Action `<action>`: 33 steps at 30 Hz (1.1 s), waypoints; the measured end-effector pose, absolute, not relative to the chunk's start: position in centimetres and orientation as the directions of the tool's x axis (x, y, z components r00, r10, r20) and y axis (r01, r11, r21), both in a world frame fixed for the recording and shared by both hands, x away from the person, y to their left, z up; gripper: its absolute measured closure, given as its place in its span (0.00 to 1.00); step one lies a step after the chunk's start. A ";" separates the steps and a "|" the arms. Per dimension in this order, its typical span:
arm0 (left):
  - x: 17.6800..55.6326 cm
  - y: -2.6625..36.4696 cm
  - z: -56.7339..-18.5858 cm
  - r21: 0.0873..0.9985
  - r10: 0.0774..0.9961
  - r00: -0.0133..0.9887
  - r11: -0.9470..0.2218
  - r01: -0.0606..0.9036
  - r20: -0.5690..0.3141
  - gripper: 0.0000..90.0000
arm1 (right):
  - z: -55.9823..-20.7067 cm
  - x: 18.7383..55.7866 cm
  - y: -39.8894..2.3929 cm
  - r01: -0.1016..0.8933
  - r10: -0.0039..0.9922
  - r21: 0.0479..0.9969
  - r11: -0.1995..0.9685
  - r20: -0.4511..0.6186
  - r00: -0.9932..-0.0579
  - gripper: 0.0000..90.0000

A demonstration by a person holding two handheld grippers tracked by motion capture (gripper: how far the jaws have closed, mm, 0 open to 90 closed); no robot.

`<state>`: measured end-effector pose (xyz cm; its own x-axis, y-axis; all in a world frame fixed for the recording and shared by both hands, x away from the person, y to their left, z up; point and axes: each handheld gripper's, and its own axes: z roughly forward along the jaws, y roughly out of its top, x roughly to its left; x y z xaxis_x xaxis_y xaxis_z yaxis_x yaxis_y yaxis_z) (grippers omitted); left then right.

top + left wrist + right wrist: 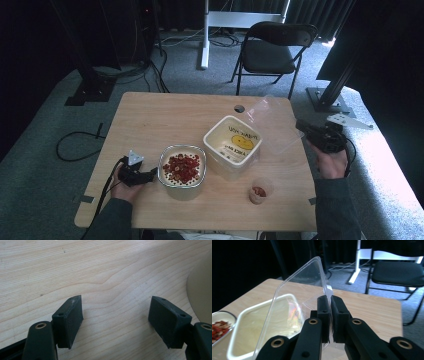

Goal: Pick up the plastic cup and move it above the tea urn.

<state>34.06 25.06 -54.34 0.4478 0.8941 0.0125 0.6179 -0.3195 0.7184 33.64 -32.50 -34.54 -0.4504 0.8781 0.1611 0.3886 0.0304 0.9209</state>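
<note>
A clear plastic lid hangs tilted over the table, pinched at its edge by my right gripper, whose jaws are shut on it. In the high view the lid floats right of a square cream container with a yellow picture inside, and the right gripper sits at the table's right edge. My left gripper stands open just above bare wood with nothing between its jaws. It rests against the left side of a bowl of red and tan pieces.
A small clear cup with some red bits stands near the front of the wooden table. A hole is in the table's far part. A black folding chair and a white stand leg lie beyond.
</note>
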 end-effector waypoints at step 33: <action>34.1 25.1 -54.3 0.720 0.894 0.447 -0.319 0.617 0.013 0.31 | -34.4 34.8 -27.9 0.400 0.677 0.914 0.060 0.258 -0.689 0.72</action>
